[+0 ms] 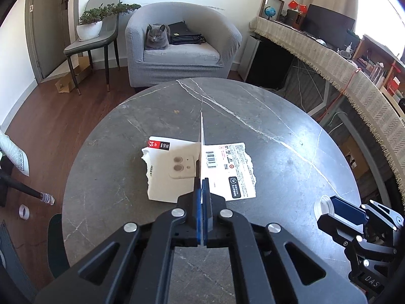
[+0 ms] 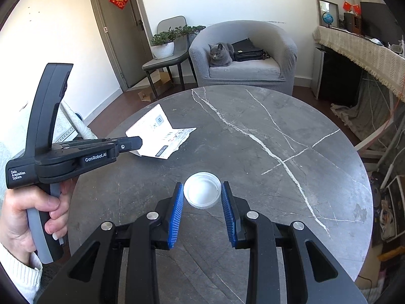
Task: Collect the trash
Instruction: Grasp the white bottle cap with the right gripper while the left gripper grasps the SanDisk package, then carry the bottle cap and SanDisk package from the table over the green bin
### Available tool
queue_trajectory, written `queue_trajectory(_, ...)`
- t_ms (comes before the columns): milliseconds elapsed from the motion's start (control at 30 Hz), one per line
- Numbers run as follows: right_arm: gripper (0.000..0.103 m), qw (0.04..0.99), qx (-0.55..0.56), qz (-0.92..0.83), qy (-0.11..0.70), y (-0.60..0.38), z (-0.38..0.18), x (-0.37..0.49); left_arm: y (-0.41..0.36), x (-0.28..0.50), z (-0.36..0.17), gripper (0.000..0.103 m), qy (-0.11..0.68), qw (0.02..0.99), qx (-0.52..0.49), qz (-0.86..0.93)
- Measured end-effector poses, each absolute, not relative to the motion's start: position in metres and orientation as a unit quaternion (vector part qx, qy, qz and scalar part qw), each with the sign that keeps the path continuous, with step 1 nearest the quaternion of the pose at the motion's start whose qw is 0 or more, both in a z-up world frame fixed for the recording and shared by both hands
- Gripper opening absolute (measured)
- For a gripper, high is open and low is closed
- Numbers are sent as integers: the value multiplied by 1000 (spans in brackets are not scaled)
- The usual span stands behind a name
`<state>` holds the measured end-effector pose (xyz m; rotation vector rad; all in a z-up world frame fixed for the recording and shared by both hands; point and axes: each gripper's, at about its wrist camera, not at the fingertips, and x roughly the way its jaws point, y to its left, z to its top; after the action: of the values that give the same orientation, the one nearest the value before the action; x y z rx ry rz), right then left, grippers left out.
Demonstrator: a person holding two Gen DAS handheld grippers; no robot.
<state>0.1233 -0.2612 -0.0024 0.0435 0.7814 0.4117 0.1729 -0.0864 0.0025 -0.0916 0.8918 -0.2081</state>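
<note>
The left gripper (image 1: 202, 190) is pinching a torn piece of white packaging card (image 1: 227, 172), its blue pads pressed flat together on the card's upright fold. In the right wrist view the same gripper (image 2: 139, 143) is reaching in from the left, and the card (image 2: 162, 136) is standing tent-like, one panel raised and the printed panel with the barcode lying toward the round grey marble table (image 2: 303, 177). The card's lower edge is at or just above the tabletop; contact cannot be determined. A person's hand (image 2: 30, 217) is gripping the handle of the left gripper, with a white knit sleeve (image 2: 17, 278) at the wrist.

The right gripper (image 2: 202, 195) is holding a white plastic bottle cap (image 2: 202, 190), open side facing the camera. Both ribbed blue pads are bearing against the cap's rim, so the jaws are standing partly spread at the cap's width. In the left wrist view this gripper (image 1: 329, 206) is showing at the lower right with the cap (image 1: 322, 204) at its tip, near the table's edge.

Beyond the table, a grey cat (image 1: 157, 36) is lying on a grey armchair (image 1: 182, 58) beside a black bag (image 1: 184, 34). A potted plant (image 1: 89, 25) is sitting on a chair (image 1: 93, 40) to the left.
</note>
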Motion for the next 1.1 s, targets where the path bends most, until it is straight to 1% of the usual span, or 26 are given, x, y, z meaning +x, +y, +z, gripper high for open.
queue_trajectory(333,30,902,10,219,372,-220,5,124,-60,149,18,2,412,903,-43,-116)
queue_trajectory(633,30,897,-7,236,373,-177,4,119,-19,125,17,1,409,905,-38,-112)
queue_trajectory(867,30,894,-21,253,369,-143,4,113,13,106,28,1,391,914,-35,-105)
queue_trajectory(1100,30,893,-31,265,364,-116,6,113,35,97,30,1,393,913,-39,-105)
